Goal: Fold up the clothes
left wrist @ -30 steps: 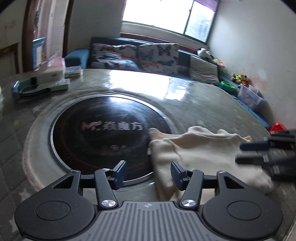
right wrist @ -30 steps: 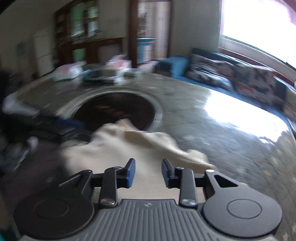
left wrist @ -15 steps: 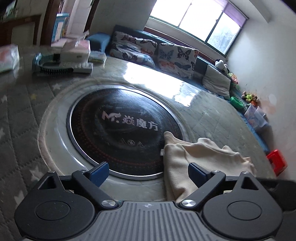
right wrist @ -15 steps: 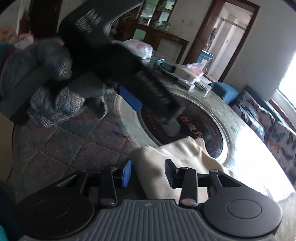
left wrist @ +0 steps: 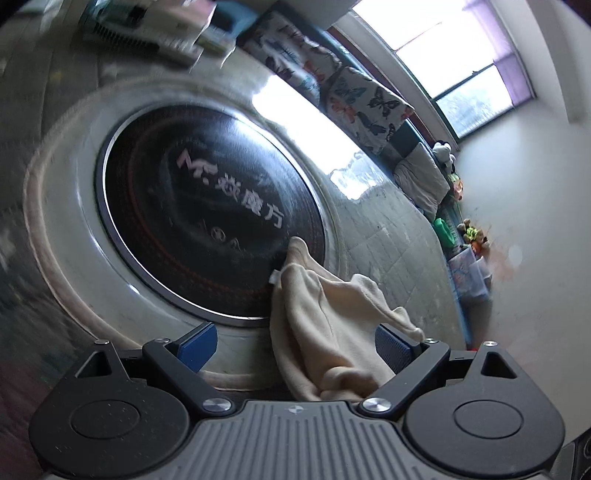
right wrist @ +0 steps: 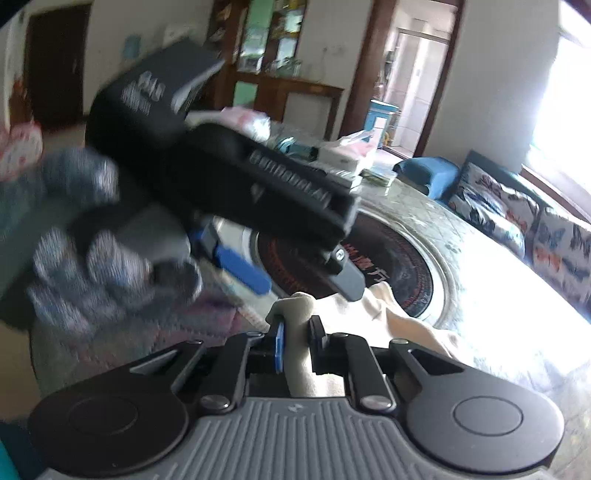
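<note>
A cream garment [left wrist: 325,325] lies bunched on the round table, partly over the edge of the black hotplate [left wrist: 207,206]. My left gripper [left wrist: 295,345] is wide open above it, with the cloth between and under its blue pads. In the right wrist view my right gripper [right wrist: 298,338] is shut on a fold of the cream garment [right wrist: 295,306], which trails right across the table [right wrist: 406,325]. The left gripper's body [right wrist: 258,192] and the gloved hand [right wrist: 92,266] holding it hang just ahead of the right gripper.
Boxes and packets [left wrist: 155,29] sit at the table's far side. A sofa with butterfly cushions [left wrist: 362,96] runs under the window. Toys and bins [left wrist: 469,243] line the right wall. A cabinet and doorway [right wrist: 295,85] stand behind.
My right gripper has closed on a fold of the garment. My left gripper has opened wide and tilted over the cloth, closer to the right gripper.
</note>
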